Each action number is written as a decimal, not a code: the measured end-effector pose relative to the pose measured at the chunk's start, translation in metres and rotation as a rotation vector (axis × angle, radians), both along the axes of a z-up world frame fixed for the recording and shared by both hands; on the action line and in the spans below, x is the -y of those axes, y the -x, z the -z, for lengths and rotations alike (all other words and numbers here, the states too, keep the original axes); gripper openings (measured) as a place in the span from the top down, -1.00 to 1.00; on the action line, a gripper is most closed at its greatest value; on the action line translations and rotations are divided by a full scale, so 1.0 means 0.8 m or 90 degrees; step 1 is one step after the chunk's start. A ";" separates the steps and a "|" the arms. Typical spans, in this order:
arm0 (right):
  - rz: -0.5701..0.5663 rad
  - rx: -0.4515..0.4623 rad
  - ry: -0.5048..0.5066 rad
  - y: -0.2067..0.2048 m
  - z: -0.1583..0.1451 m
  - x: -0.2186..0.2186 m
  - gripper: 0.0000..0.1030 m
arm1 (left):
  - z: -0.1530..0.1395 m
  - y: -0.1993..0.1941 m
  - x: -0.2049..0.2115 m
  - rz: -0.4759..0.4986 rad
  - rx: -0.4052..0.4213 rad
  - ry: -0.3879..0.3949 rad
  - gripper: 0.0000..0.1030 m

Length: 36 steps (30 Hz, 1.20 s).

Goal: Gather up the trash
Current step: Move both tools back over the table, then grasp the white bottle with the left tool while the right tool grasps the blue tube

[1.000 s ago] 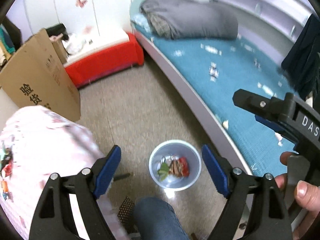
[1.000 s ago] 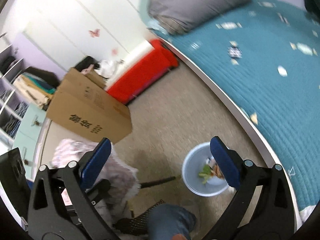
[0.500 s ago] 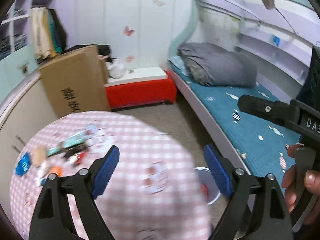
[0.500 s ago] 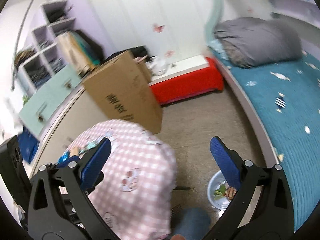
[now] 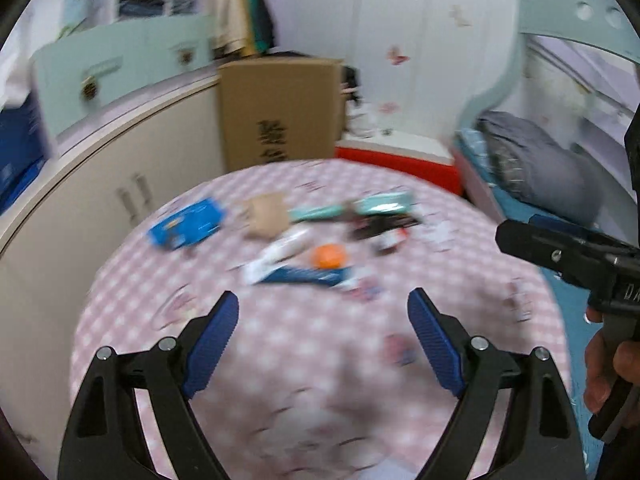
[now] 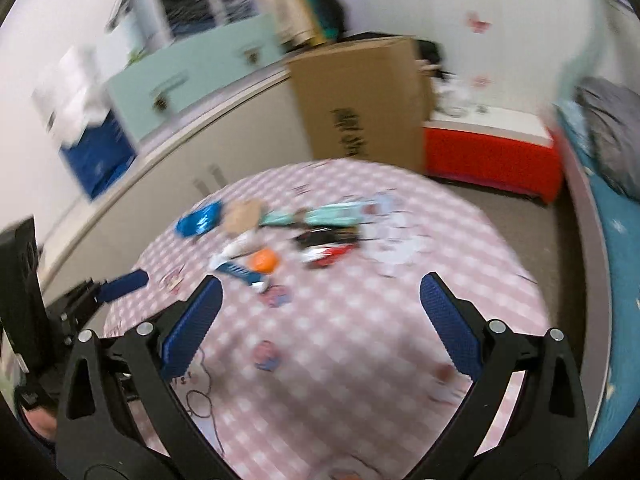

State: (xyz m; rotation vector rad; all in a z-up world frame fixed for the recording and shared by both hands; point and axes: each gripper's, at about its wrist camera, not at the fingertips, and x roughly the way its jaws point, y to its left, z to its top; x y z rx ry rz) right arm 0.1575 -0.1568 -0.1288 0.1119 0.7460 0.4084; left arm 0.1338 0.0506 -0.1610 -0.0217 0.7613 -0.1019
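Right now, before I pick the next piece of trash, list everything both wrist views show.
table: 1, pink check cloth, centre
blue packet: 1, blue, table's far left
brown card: 1, tan, right of the packet
teal wrapper: 1, teal, far side
orange ball: 1, orange, mid pile
dark wrapper: 1, black and red, right of pile
box: 1, cardboard, behind table
red bench: 1, red, by wall
bed: 1, teal cover, right
left hand-held gripper: open, empty
right hand-held gripper: open, empty
hand: right edge of the left view

Left tongs (image 5: pixel 323 311) and right tongs (image 6: pixel 321 295) agape (nothing held).
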 end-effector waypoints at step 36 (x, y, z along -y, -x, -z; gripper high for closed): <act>-0.185 -0.053 0.034 -0.027 0.080 -0.075 0.80 | 0.046 -0.086 -0.043 -0.026 -0.042 -0.048 -0.64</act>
